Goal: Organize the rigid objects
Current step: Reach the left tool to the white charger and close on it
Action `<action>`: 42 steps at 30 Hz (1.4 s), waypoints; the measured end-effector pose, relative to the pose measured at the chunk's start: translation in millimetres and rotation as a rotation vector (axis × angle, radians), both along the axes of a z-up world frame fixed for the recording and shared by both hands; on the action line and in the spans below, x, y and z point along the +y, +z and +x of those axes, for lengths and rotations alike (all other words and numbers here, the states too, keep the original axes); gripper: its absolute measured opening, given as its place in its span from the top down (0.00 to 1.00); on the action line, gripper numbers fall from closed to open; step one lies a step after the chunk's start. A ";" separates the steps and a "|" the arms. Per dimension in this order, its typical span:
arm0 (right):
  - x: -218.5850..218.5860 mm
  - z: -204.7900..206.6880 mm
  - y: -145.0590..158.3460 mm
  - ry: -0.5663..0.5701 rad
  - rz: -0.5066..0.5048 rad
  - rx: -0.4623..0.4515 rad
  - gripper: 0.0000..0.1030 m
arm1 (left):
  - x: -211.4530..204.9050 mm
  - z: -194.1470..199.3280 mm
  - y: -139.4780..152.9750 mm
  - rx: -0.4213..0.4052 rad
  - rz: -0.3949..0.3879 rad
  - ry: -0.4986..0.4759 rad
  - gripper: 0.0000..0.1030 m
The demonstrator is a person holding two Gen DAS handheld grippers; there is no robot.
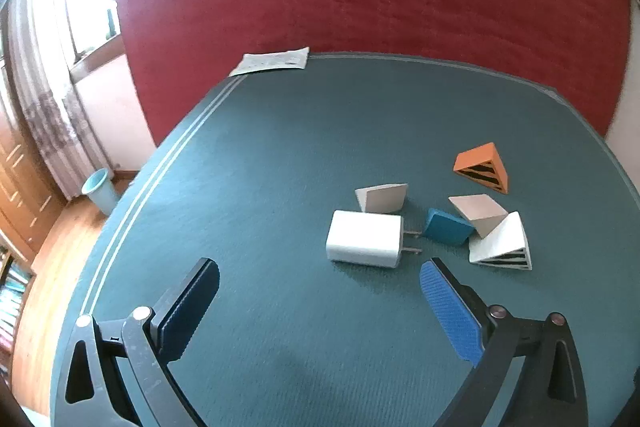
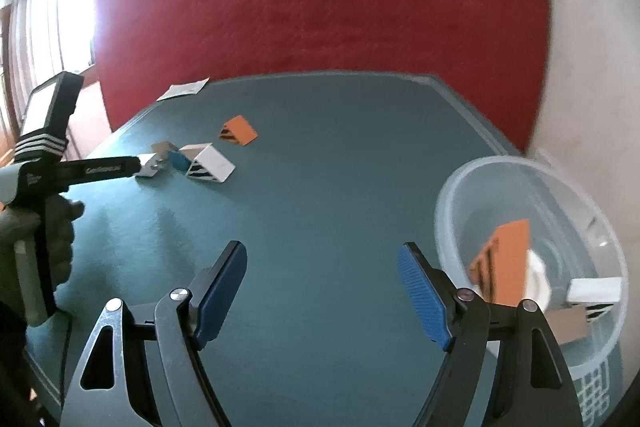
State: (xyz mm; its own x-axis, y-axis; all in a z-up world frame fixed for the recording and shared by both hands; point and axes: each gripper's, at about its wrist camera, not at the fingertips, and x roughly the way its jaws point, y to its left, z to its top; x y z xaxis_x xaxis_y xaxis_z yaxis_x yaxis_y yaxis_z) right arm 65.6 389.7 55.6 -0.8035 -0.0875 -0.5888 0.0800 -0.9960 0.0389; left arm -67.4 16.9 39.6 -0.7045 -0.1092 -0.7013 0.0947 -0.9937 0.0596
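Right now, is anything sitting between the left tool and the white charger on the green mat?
Nothing visible. The left tool is open, and only bare green mat lies between it and the white charger. The blue block sits beyond the charger's prongs, not in the way.

On the desk (image 1: 260,167) lay four wedge blocks: one orange (image 1: 482,167), two plain grey (image 1: 382,197) (image 1: 478,213) and one white with black stripes (image 1: 502,243). There was one white charger (image 1: 363,238), one blue block (image 1: 447,227) and one paper sheet (image 1: 274,61). One clear basin (image 2: 452,211) held at least three more pieces.
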 end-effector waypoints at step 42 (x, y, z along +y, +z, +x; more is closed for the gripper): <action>-54.3 -72.5 -28.0 0.116 -0.087 -0.194 0.23 | 17.5 -43.4 -24.2 -0.103 0.077 -0.041 0.18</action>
